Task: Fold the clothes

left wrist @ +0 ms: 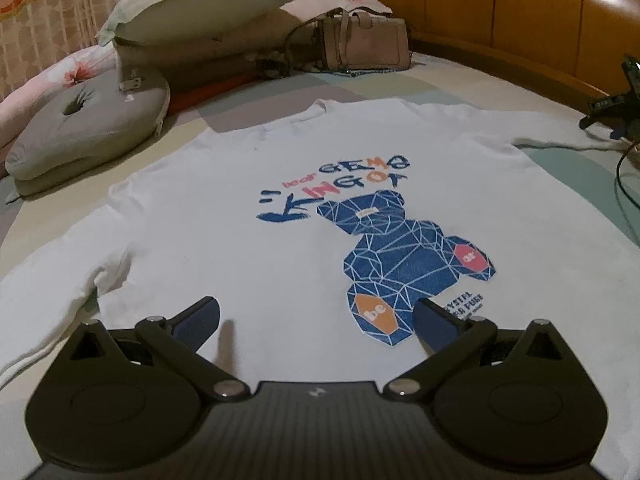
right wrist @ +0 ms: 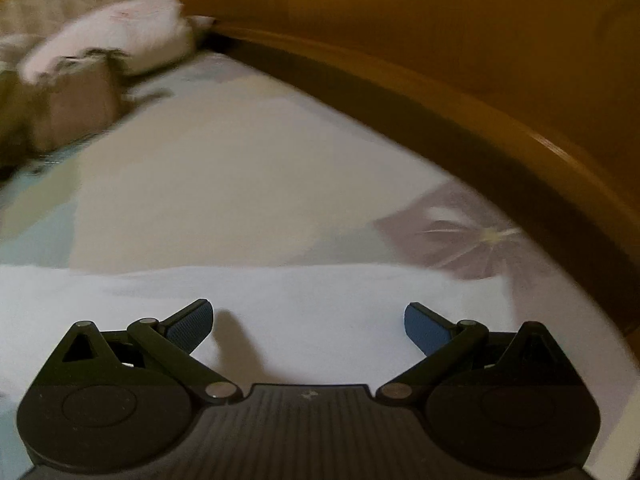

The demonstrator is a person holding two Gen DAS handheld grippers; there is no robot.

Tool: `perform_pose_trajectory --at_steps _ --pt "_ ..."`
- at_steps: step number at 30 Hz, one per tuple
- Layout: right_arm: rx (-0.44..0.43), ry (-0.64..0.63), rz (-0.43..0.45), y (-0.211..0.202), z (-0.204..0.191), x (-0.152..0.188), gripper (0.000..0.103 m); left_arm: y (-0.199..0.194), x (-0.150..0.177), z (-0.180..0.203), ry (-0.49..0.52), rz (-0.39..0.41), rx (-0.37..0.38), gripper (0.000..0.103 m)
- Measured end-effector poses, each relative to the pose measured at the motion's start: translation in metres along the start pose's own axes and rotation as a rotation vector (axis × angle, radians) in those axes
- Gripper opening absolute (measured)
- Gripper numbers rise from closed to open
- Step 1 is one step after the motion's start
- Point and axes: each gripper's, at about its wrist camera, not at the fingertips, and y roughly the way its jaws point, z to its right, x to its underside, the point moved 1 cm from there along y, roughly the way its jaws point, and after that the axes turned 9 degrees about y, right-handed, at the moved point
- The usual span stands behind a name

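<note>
**Sweatshirt spread flat on the bed, both grippers hovering over it**

Sweatshirt [left wrist: 248, 216], white and long-sleeved, lies face up on the bed [left wrist: 460, 92], its collar toward the far side and both sleeves stretched outward. Its chest print shows a blue faceted bear [left wrist: 404, 256] with blue and red lettering above it. The left gripper [left wrist: 316, 320] hovers over the lower part of the garment with its jaws spread wide and nothing between them; one blue-padded finger sits over plain white cloth, the other just beside the bear's orange foot patch.

In the right wrist view, which is blurred, the right gripper [right wrist: 308, 324] also has its jaws wide apart and empty, above a white stretch of the sweatshirt [right wrist: 280, 300] near its edge. Beyond that edge lies the patterned bedsheet [right wrist: 240, 160], with a pale flower print to the right.

Past the collar, at the far side of the bed, a beige handbag [left wrist: 366, 44] leans near a large pillow [left wrist: 208, 12], and a grey round cushion [left wrist: 92, 124] rests to the left. A polished wooden headboard [left wrist: 520, 8] curves along the right side. A dark device [left wrist: 616, 104] with cables sits on the bed near the far right sleeve.
</note>
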Motion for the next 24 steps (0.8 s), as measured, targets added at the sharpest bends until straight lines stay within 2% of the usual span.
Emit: perform_pose_trajectory --at_steps 3,5,7,10,13,15,16,21,24 --pt "-0.004 0.040 0.029 -0.007 0.001 -0.004 0.103 0.000 0.000 0.001 0.003 0.000 0.001 0.102" --pt "-0.064 0.030 0.034 -0.018 -0.009 0.000 0.103 0.000 0.000 0.001 0.004 0.001 0.003 0.102" --pt "-0.117 -0.009 0.016 -0.022 -0.021 0.006 0.103 -0.001 0.000 0.002 0.006 0.001 0.005 0.102" --pt "-0.130 -0.069 -0.027 -0.015 -0.035 0.014 0.103 -0.002 0.000 0.002 0.010 0.002 0.006 0.102" --pt "-0.054 -0.089 0.002 -0.005 -0.038 0.014 0.103 -0.002 0.000 0.001 0.005 0.000 0.009 0.102" --pt "0.113 -0.079 0.026 -0.004 -0.043 0.009 0.103 -0.004 0.000 0.001 0.005 0.003 0.005 0.102" --pt "0.137 -0.069 0.026 -0.008 -0.046 0.008 0.103 -0.005 -0.001 0.000 0.004 0.006 0.004 0.102" --pt "-0.055 -0.048 -0.005 -0.060 -0.077 0.020 0.103 -0.016 -0.004 -0.007 -0.027 0.038 0.018 0.102" --pt "-0.147 -0.128 -0.043 -0.091 -0.123 0.048 0.103 -0.024 -0.005 -0.014 -0.049 0.056 0.008 0.102"
